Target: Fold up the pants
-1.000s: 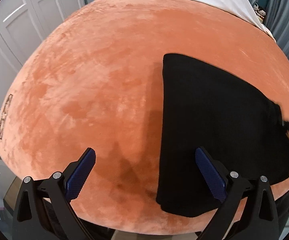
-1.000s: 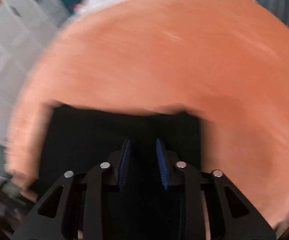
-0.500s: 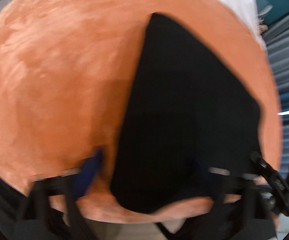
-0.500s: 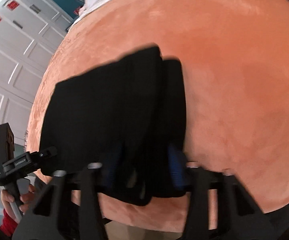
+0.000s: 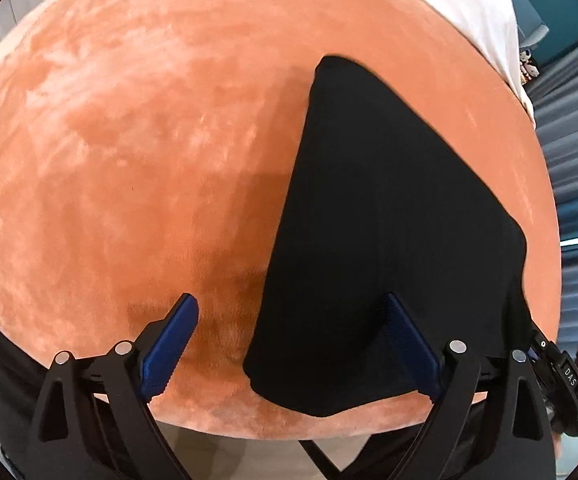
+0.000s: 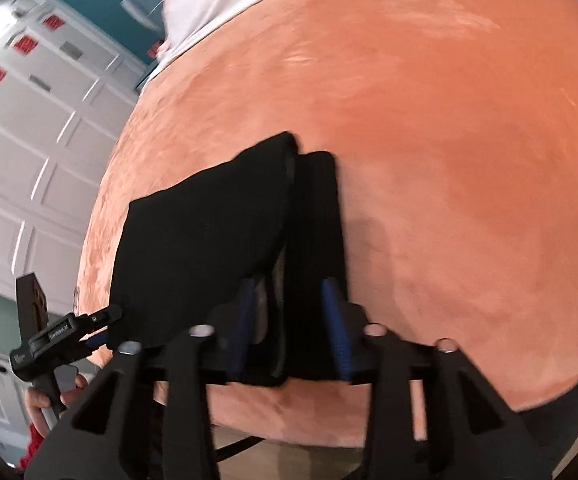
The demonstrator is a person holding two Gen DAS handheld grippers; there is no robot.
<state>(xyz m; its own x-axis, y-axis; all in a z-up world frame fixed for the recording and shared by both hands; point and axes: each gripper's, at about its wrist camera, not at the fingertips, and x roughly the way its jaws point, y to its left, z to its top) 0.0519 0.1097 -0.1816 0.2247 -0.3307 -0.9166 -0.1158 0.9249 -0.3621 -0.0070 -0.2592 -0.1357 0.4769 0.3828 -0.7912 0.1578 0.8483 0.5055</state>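
I see the pants (image 5: 389, 220) lying folded into a black slab on the orange blanket (image 5: 129, 140), near its front edge. My left gripper (image 5: 293, 344) hovers wide open, straddling the slab's near left edge. My right gripper (image 6: 289, 332) is half closed around a raised flap at the near right end; whether it truly pinches, I cannot tell. The cloth looks soft, light and limp, so I would grip doubled corners.
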